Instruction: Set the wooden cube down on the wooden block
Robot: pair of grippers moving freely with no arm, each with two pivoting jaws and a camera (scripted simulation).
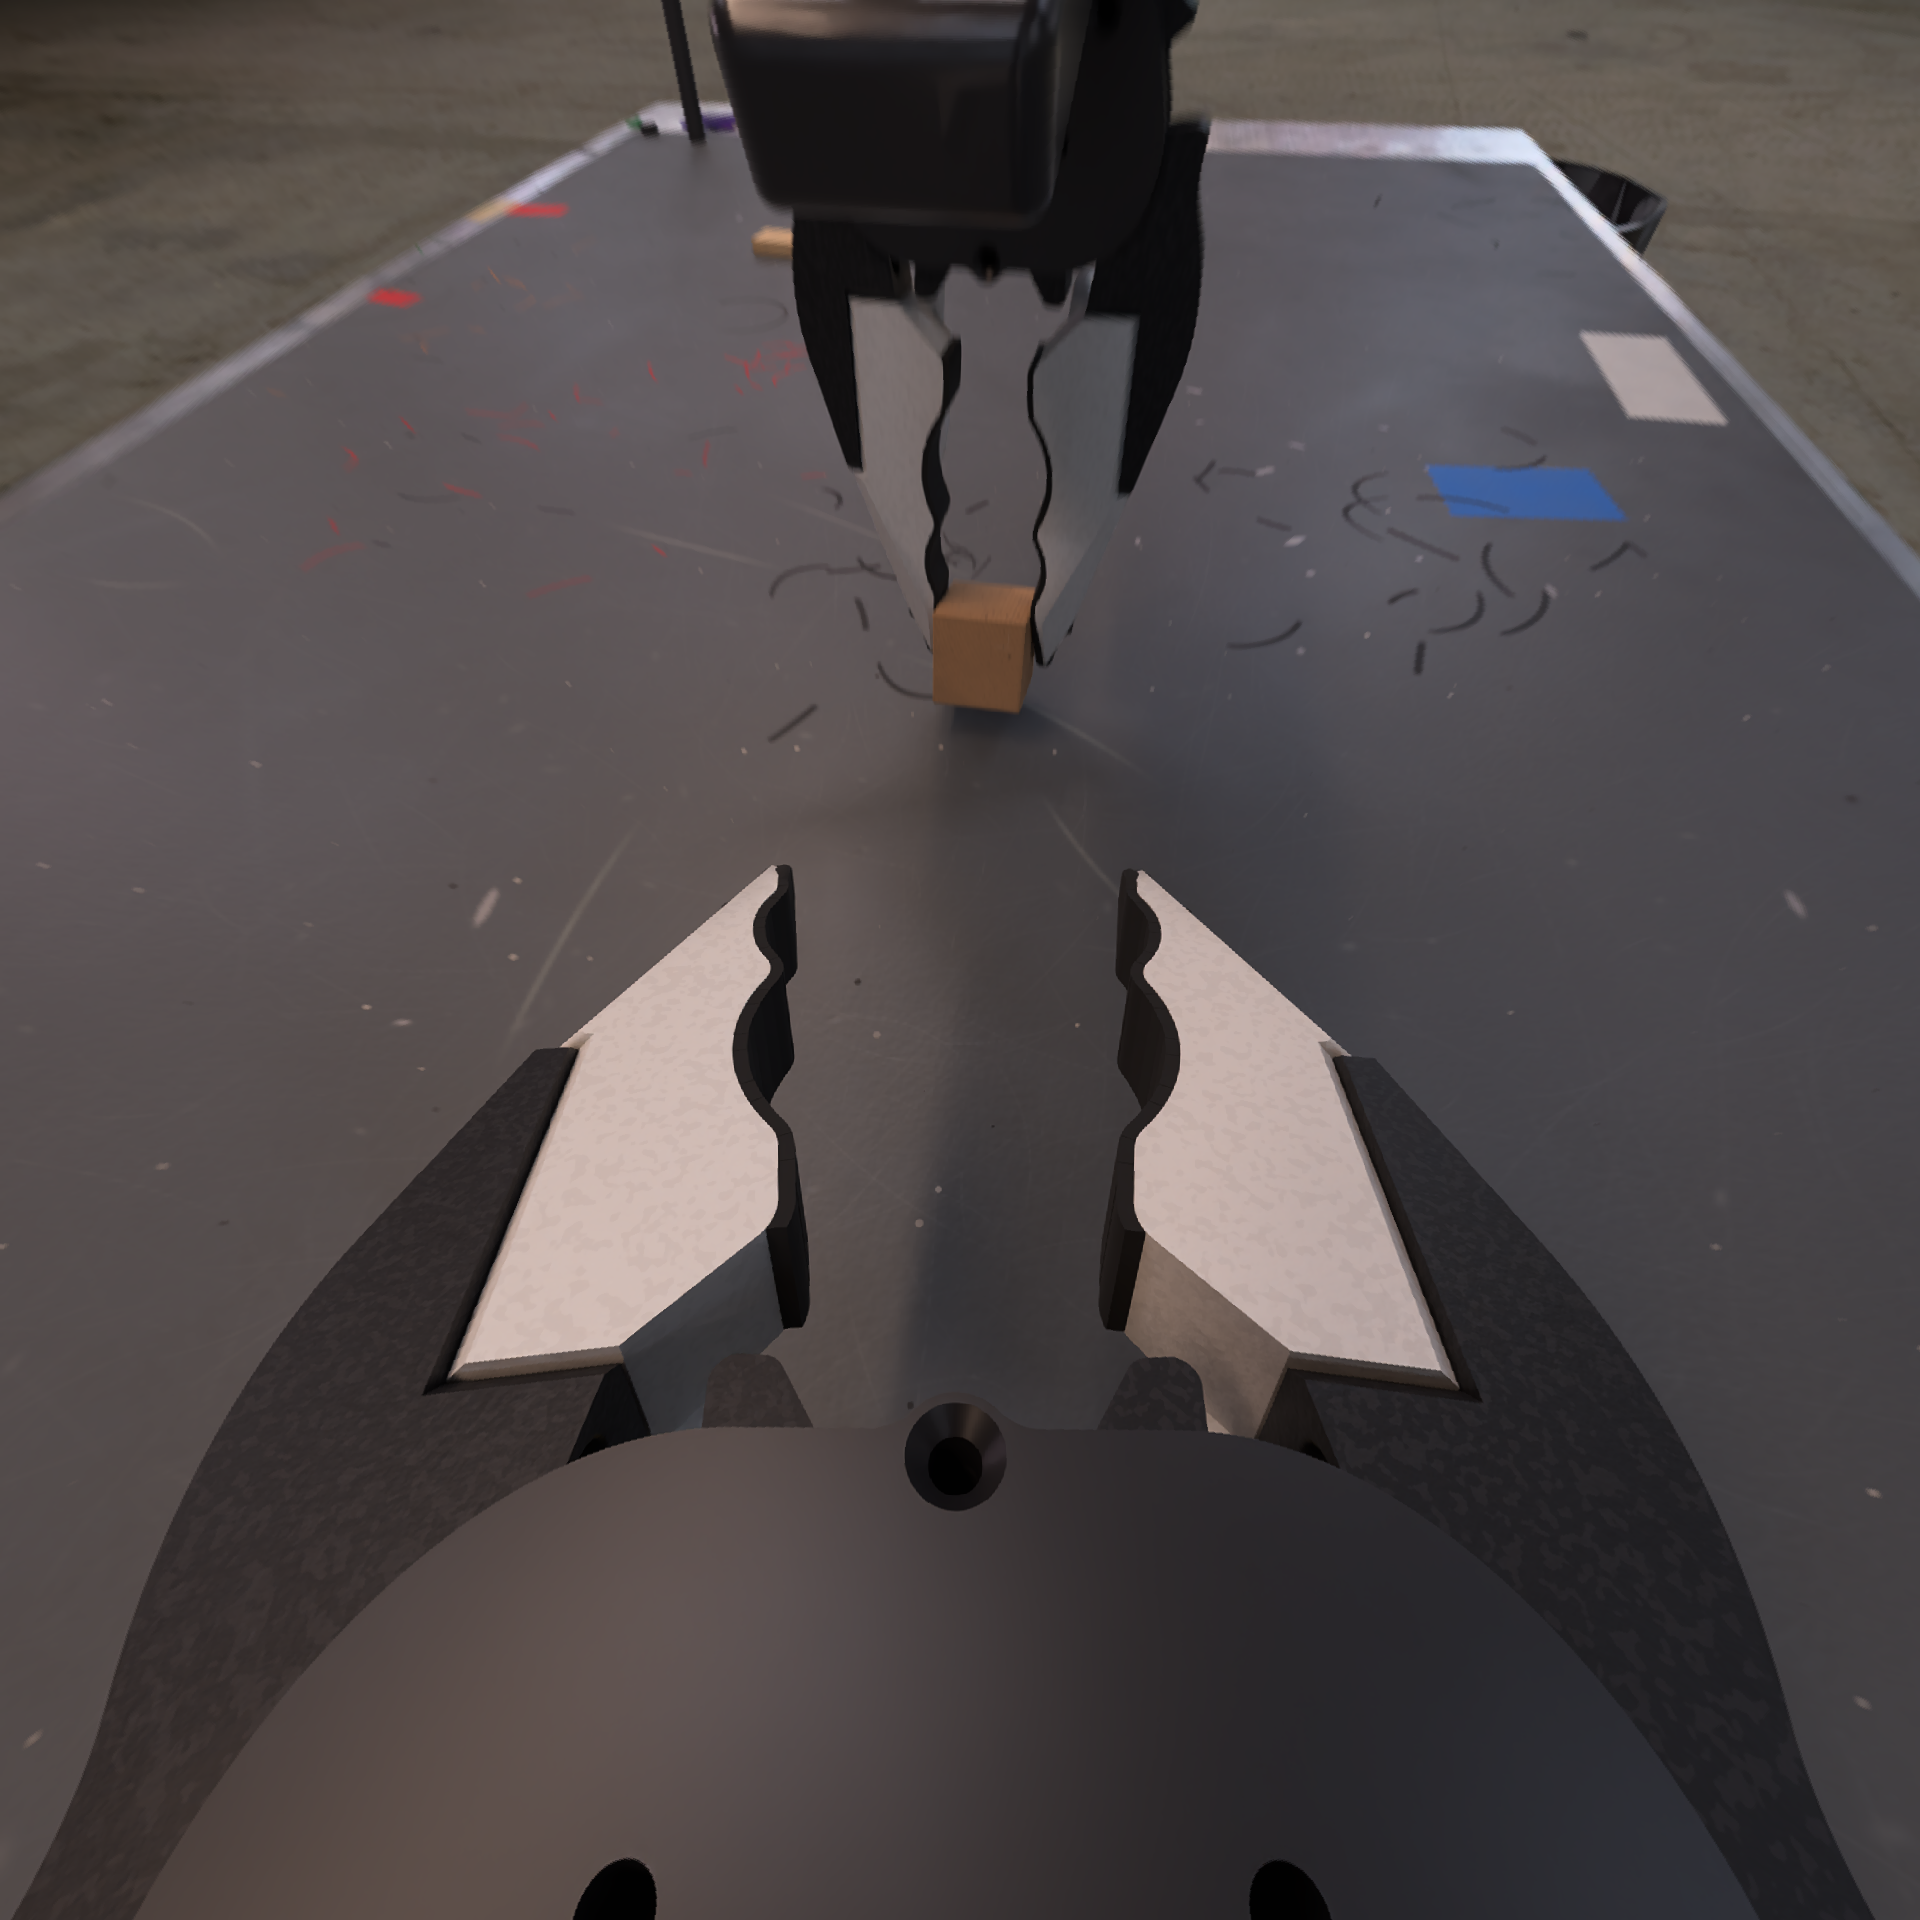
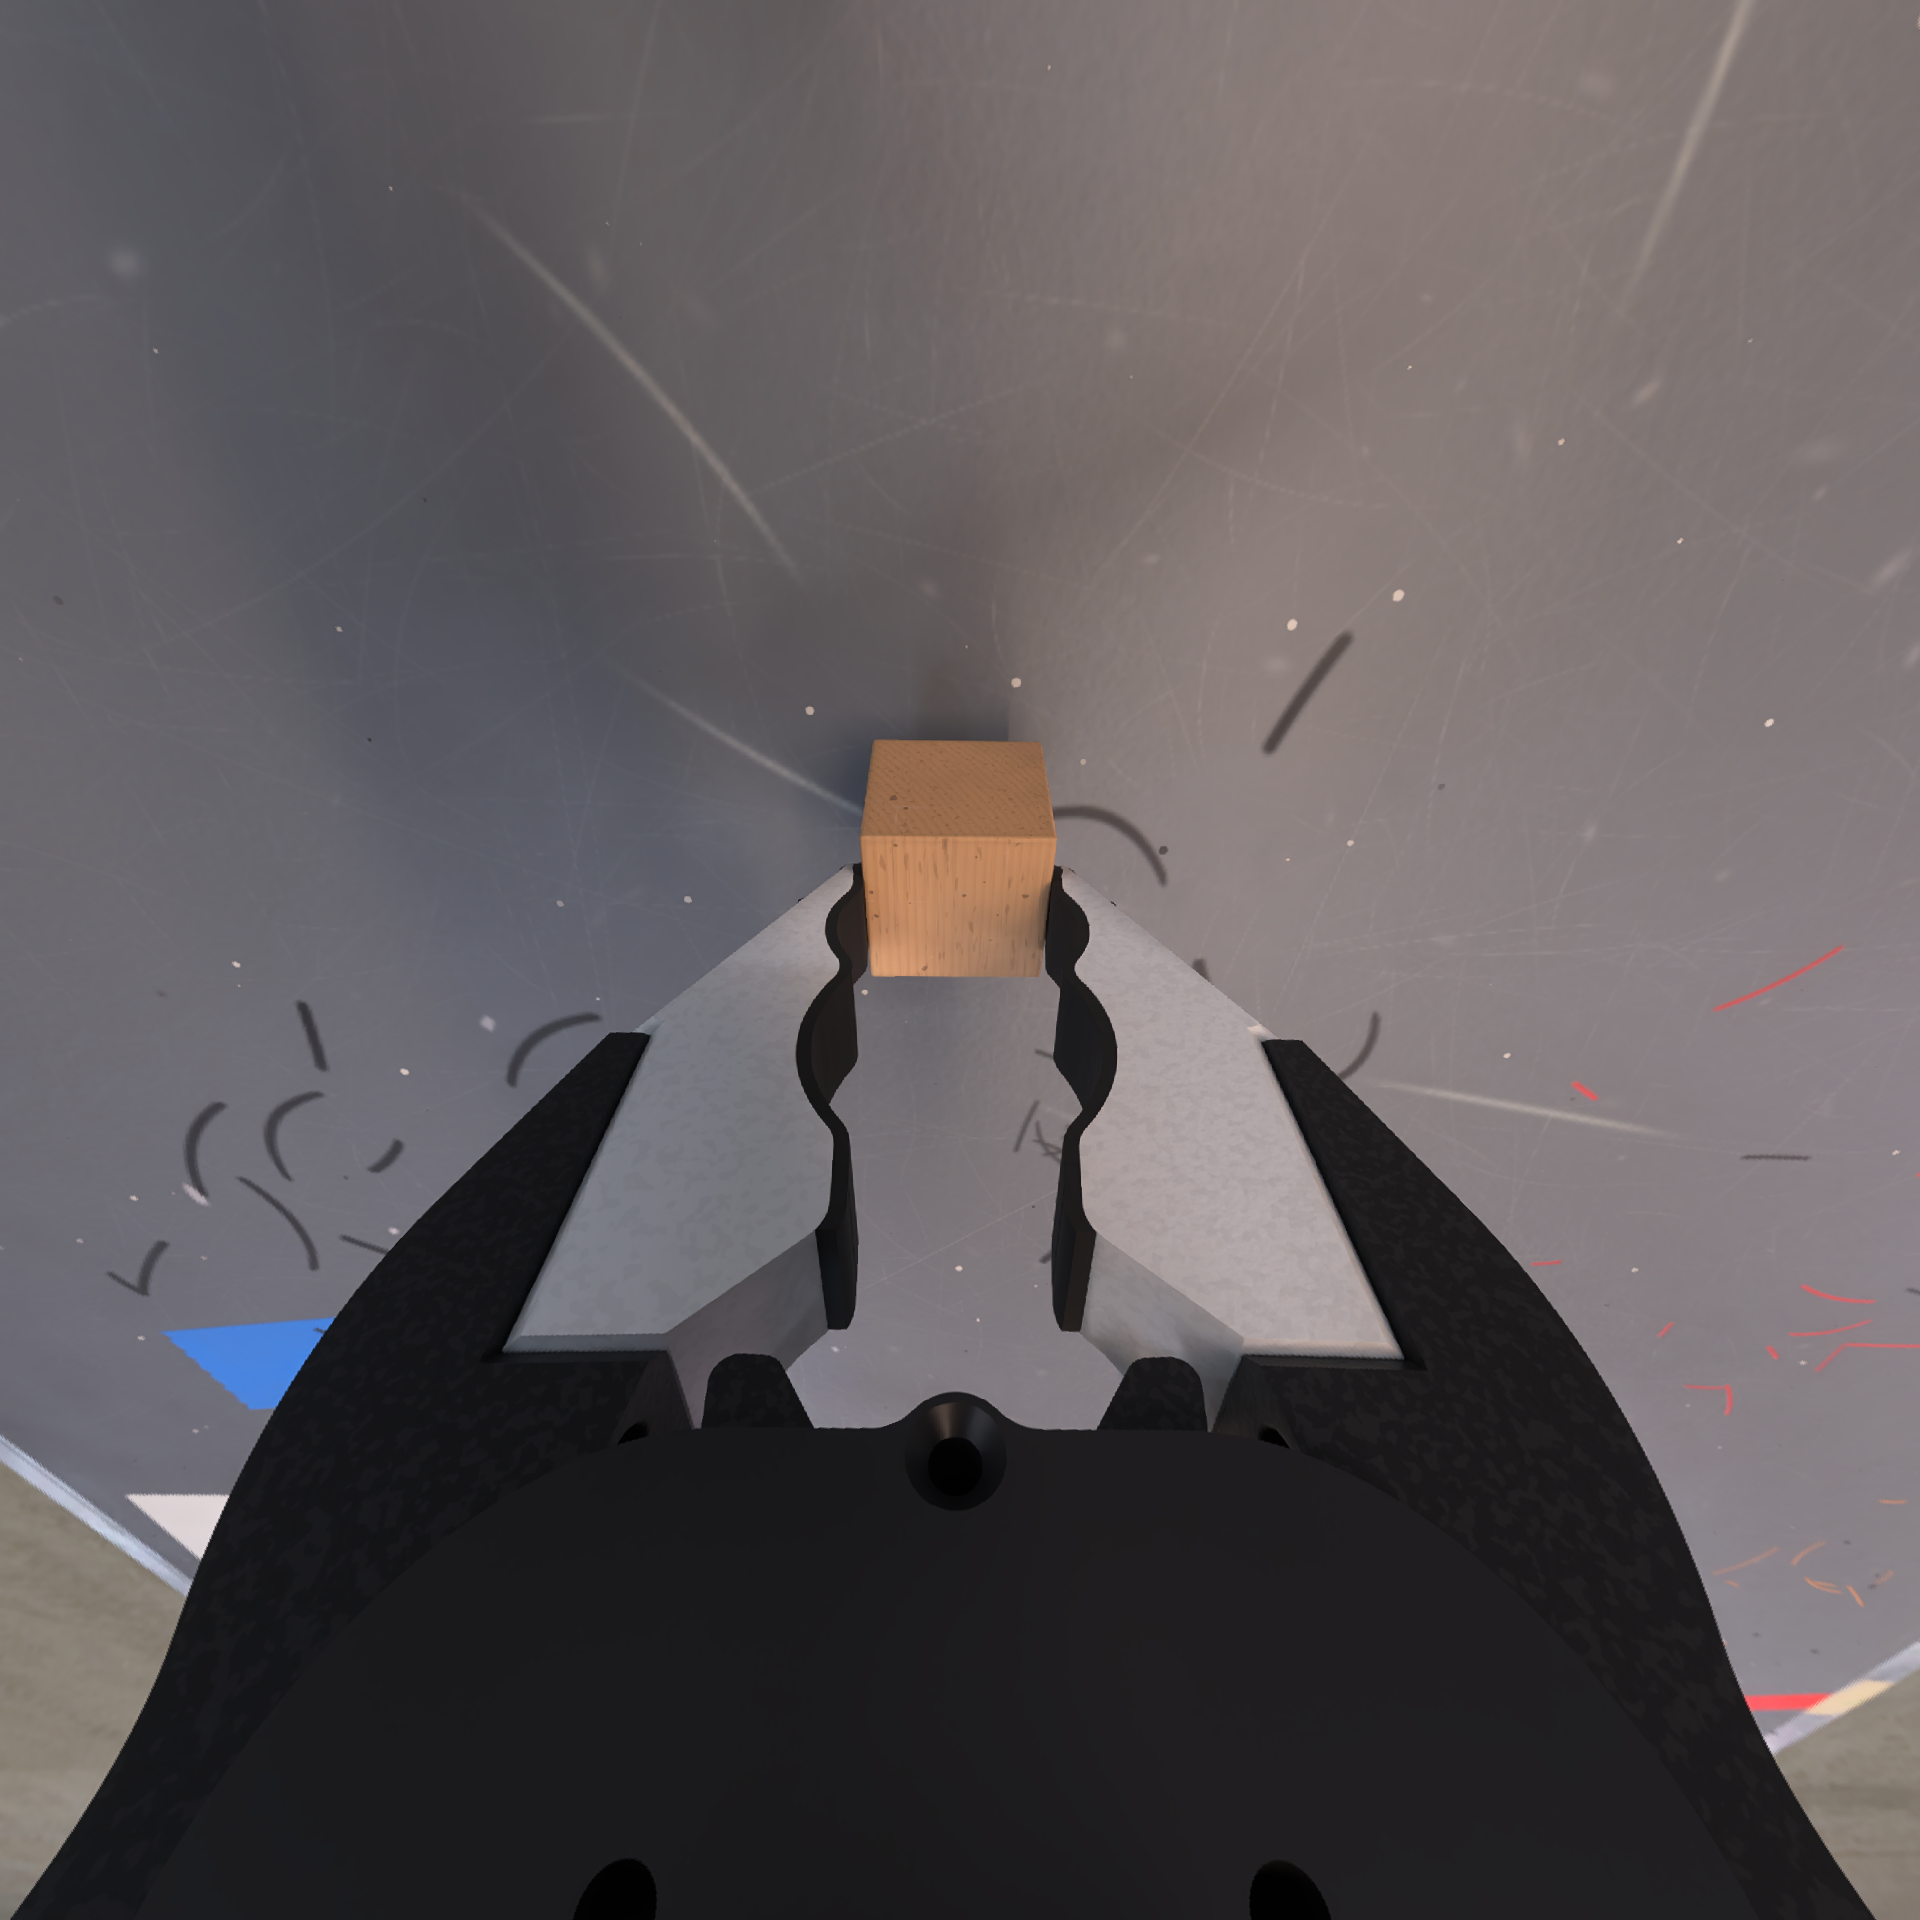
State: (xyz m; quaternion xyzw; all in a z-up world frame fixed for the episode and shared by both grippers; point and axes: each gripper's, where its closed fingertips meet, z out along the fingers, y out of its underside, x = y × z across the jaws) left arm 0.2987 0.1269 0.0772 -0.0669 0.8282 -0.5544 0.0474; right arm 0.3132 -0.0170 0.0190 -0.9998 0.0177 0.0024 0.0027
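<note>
The wooden cube [image 2: 956, 862] sits between my right gripper's [image 2: 956, 883] fingertips, and both pads press on its sides. In the left wrist view the cube [image 1: 982, 649] is at or just above the grey table [image 1: 416, 831], held from above by the right gripper [image 1: 987, 634]. A corner of the wooden block [image 1: 771, 244] peeks out far back, mostly hidden behind the right gripper's body. My left gripper [image 1: 956, 883] is open and empty, low over the table, a short way in front of the cube.
A blue patch [image 1: 1522, 491], a white patch [image 1: 1652, 376] and red tape marks [image 1: 395, 297] lie flat on the table. A black bin [image 1: 1621, 203] stands past the far right edge. A thin dark pole [image 1: 686, 62] rises at the far end.
</note>
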